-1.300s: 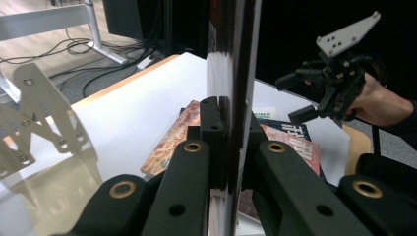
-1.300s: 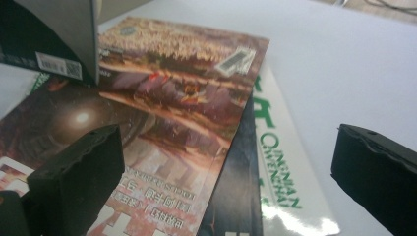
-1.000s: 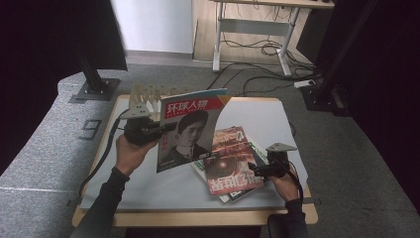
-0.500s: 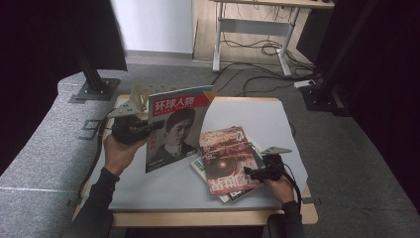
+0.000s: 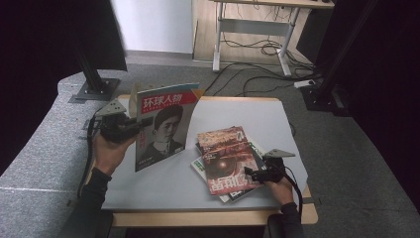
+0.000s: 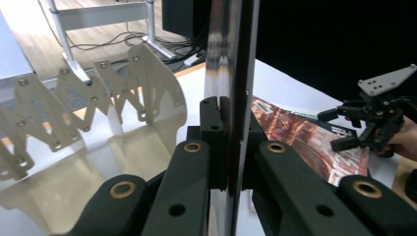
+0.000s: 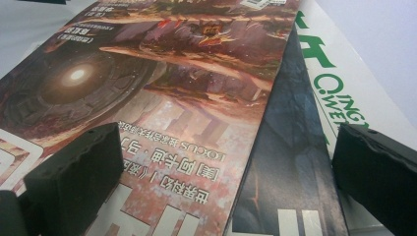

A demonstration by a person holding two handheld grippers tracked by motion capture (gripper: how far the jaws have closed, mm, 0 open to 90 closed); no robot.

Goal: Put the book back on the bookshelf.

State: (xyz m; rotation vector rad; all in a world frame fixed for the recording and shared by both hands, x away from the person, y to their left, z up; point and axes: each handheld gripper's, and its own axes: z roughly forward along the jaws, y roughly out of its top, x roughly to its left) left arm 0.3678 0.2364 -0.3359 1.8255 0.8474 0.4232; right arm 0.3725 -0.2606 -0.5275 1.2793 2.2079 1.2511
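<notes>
We hold the portrait magazine [image 5: 166,124] upright at the tabletop's nine o'clock side, the left gripper [image 5: 130,128] clamped on its left edge, its fingers [image 6: 212,129] pressed together on the thin pages, which run edge-on between them in the left gripper view. Just beyond it, toward ten o'clock, stands the pale slotted rack [image 6: 98,98], whose zigzag dividers look like where this magazine is headed. The grip is narrow and sits on one edge only, so the wide, limp sheet could sag, swing or peel out of the pinch if we tilt or move too quickly; the cover already bows a little. If we come in at an angle, its lower corner could catch on a divider, buckle the pages or shove the light rack across the tabletop [image 5: 247,119] toward the edge. Over at five o'clock the right gripper [image 5: 255,174] hovers at the near edge of the stack of magazines [image 5: 225,163], its fingers [image 7: 74,162] apart on either side of the red cover's corner and gripping nothing. We cannot quite tell from here whether they touch the paper. Closing there could pinch two covers at once, or only crease the top one, and dragging could skew the stack, whose lower issues already fan out, and nudge it off the near edge.
</notes>
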